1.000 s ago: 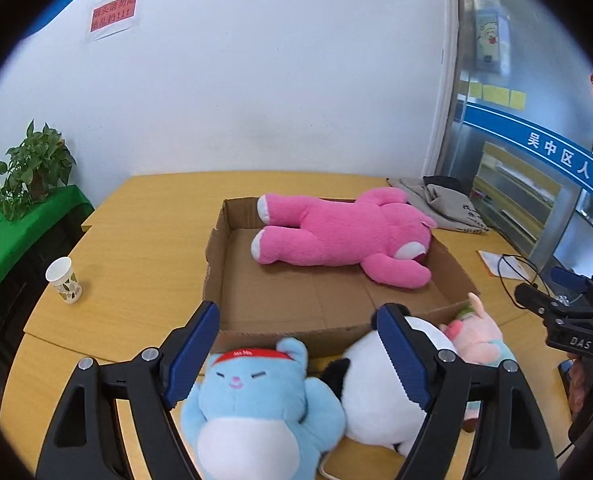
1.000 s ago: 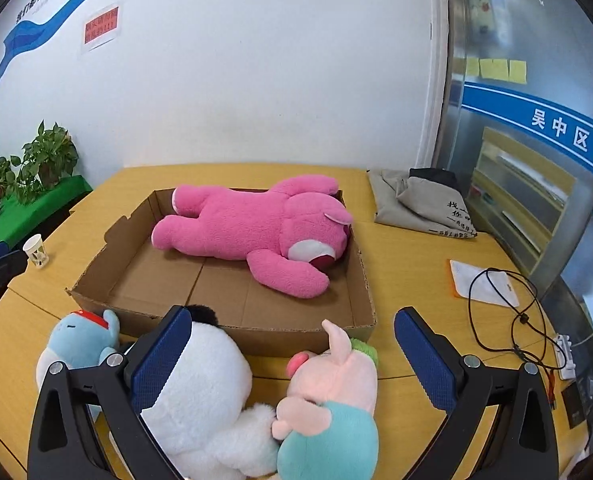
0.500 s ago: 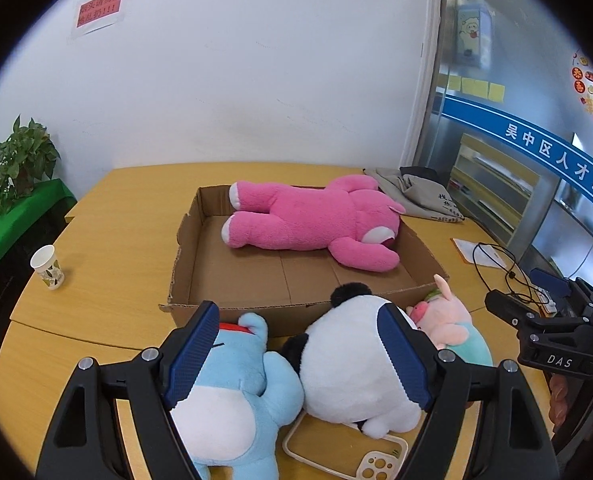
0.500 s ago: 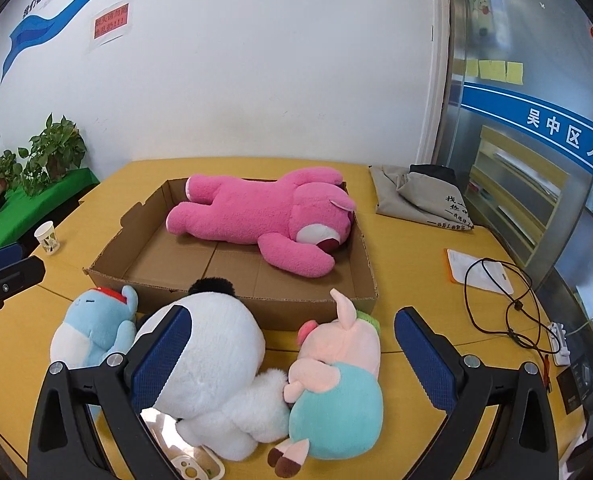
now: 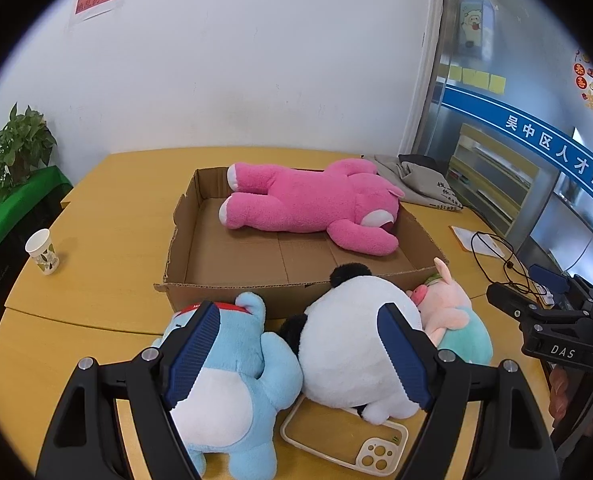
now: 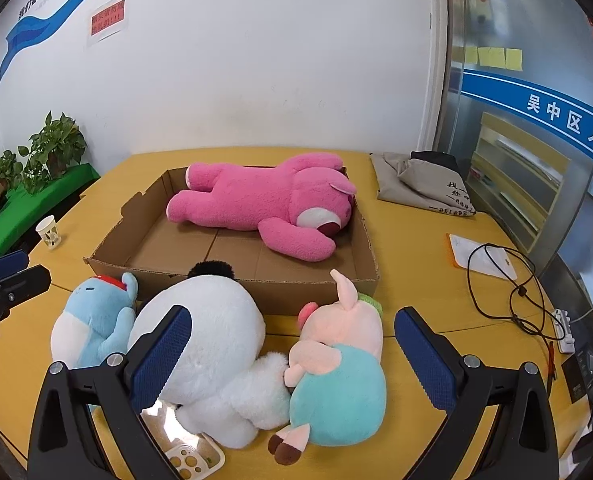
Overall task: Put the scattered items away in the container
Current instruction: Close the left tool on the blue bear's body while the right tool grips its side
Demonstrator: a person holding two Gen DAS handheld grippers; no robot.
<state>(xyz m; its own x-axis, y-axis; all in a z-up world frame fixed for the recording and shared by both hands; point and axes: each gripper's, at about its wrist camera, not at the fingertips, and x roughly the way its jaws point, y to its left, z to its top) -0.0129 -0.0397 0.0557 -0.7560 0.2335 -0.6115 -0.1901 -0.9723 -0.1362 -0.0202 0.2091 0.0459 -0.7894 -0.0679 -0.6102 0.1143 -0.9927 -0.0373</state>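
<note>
A shallow cardboard box point(image 5: 232, 292) point(image 6: 320, 284) lies on the yellow table with a big pink plush bear point(image 5: 308, 208) point(image 6: 264, 204) inside it. In front of the box lie a blue plush point(image 5: 232, 380) point(image 6: 92, 328), a white panda plush point(image 5: 352, 344) point(image 6: 216, 348) and a pink and teal pig plush point(image 5: 452, 320) point(image 6: 336, 368). A clear phone case point(image 5: 344, 440) point(image 6: 188, 460) lies under the panda. My left gripper point(image 5: 300, 352) is open above the blue plush and panda. My right gripper point(image 6: 292, 356) is open above the panda and pig, holding nothing.
A paper cup point(image 5: 42, 246) stands at the table's left. A grey cloth bag point(image 6: 424, 184) lies right of the box. A black cable point(image 6: 504, 284), papers point(image 6: 480, 256) and a power strip point(image 6: 564, 330) sit at the right edge. Potted plants point(image 6: 52, 148) stand on a green stand at left.
Both grippers have drawn back from the box; the plush toys and the phone case now show more fully. The jaws stayed open.
</note>
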